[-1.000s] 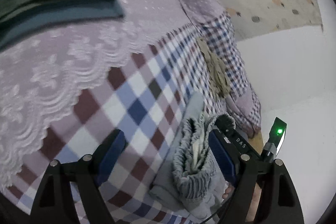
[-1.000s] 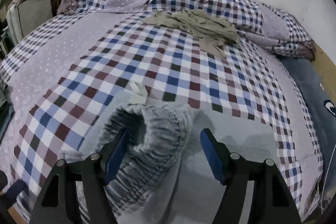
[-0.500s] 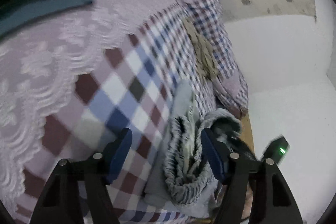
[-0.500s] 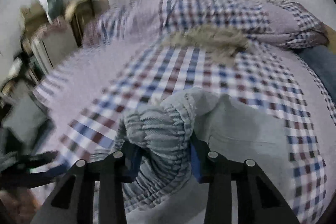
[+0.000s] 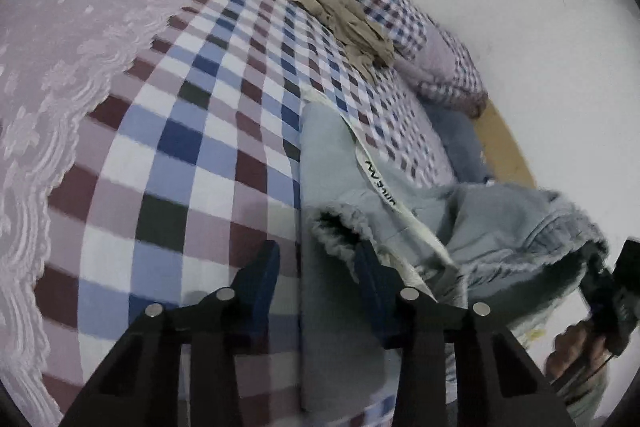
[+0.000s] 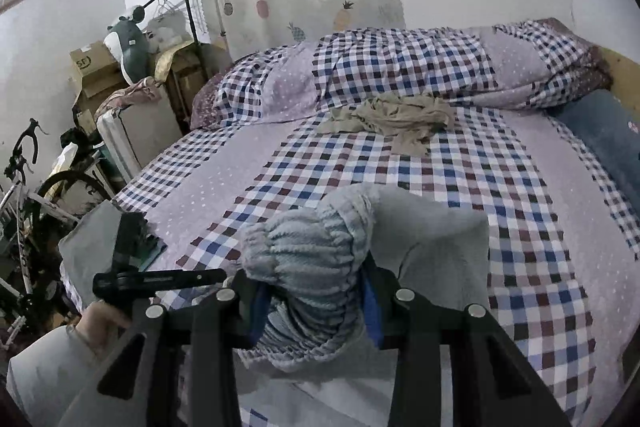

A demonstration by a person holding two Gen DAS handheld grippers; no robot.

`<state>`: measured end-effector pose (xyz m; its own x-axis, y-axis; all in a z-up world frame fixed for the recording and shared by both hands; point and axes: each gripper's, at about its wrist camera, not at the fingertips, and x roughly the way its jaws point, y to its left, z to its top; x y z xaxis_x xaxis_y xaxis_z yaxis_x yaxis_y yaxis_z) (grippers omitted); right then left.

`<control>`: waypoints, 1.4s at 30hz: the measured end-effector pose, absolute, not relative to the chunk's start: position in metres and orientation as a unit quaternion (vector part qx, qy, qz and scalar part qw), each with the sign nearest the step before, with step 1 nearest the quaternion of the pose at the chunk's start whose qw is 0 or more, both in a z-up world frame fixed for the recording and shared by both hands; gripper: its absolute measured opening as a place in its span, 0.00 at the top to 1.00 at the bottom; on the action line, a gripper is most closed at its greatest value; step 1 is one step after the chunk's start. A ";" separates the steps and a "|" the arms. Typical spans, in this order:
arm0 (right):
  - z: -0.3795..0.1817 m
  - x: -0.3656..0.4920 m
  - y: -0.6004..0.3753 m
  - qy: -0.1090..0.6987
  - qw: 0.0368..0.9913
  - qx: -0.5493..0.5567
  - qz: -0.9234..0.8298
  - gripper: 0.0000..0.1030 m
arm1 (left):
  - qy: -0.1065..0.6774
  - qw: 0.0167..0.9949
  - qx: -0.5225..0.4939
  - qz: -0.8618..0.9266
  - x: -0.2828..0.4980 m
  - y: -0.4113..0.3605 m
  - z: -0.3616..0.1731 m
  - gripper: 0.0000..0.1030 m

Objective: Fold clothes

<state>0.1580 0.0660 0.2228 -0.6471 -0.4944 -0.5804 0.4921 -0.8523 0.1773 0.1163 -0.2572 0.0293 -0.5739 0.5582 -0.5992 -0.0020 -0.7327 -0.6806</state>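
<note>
Since the earlier frames the right tool (image 6: 312, 291) had closed and lifted the gathered waistband (image 6: 308, 259) of the grey trousers (image 5: 340, 155) off the checked bed (image 6: 520, 187); it sat clamped on that band; the left tool (image 5: 316, 267) stood apart, perhaps brushing the trousers' edge; a beige garment (image 6: 400, 115) lay near the pillows.

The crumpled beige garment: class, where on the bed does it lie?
In the right wrist view, the crumpled beige garment lies far up the checked bedspread, just below the bunched checked quilt.
</note>
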 end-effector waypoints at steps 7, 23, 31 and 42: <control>0.209 0.160 0.067 0.005 0.273 0.321 -0.907 0.60 | -0.241 0.203 -0.420 0.851 0.097 -0.240 0.035 0.59; 0.251 0.184 0.057 0.031 0.303 0.265 -0.915 0.67 | -0.341 0.263 -0.302 0.851 0.054 -0.229 0.079 0.93; 0.293 0.200 0.016 0.088 0.346 0.254 -0.899 0.68 | -0.399 0.206 -0.334 0.829 0.033 -0.233 0.034 0.92; 0.209 0.069 -0.096 0.131 0.344 0.396 -0.841 0.44 | -0.276 0.164 -0.363 0.874 0.103 -0.256 0.066 0.45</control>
